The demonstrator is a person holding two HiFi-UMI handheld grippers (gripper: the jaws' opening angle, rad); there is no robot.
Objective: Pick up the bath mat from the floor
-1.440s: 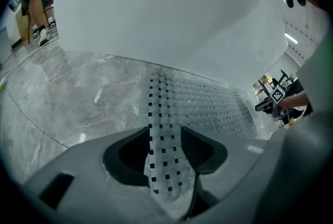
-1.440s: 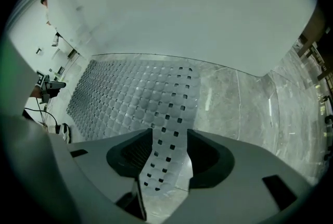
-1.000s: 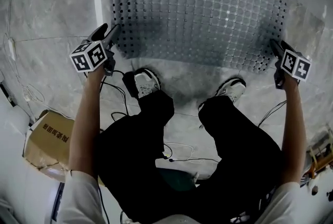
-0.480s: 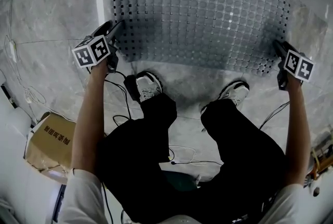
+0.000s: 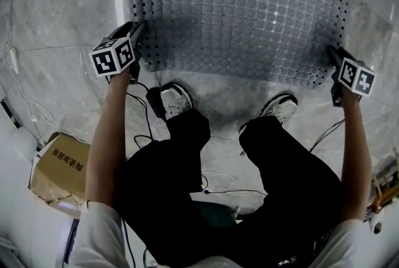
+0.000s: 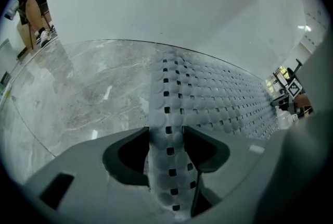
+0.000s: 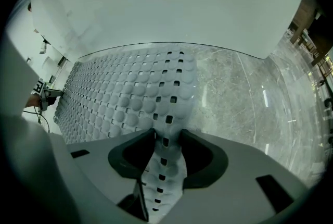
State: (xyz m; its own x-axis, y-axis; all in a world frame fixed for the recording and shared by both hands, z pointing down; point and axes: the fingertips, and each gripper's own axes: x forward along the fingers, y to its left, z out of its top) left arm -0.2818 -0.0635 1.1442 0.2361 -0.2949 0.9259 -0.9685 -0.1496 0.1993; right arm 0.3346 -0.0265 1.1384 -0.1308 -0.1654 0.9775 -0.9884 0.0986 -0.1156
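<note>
The grey bath mat (image 5: 237, 17), studded with round bumps and square holes, lies spread on the marble floor ahead of the person's feet. My left gripper (image 5: 138, 27) is at the mat's near left corner. In the left gripper view the mat's edge (image 6: 167, 113) runs up between the jaws of the left gripper (image 6: 166, 139), which have just been closing and press on it. My right gripper (image 5: 328, 52) is at the near right corner. There the right gripper (image 7: 167, 142) has also just been closing, and it pinches a raised fold of the mat (image 7: 171, 108).
The person's two shoes (image 5: 176, 100) (image 5: 280, 108) stand just behind the mat's near edge. Black cables (image 5: 143, 129) trail over the floor by the left foot. A cardboard box (image 5: 59, 164) sits at the lower left. Grey marble floor (image 5: 62, 17) surrounds the mat.
The left gripper has shifted slightly up toward the mat's corner and its marker cube has turned a little. The right gripper has stayed at its corner.
</note>
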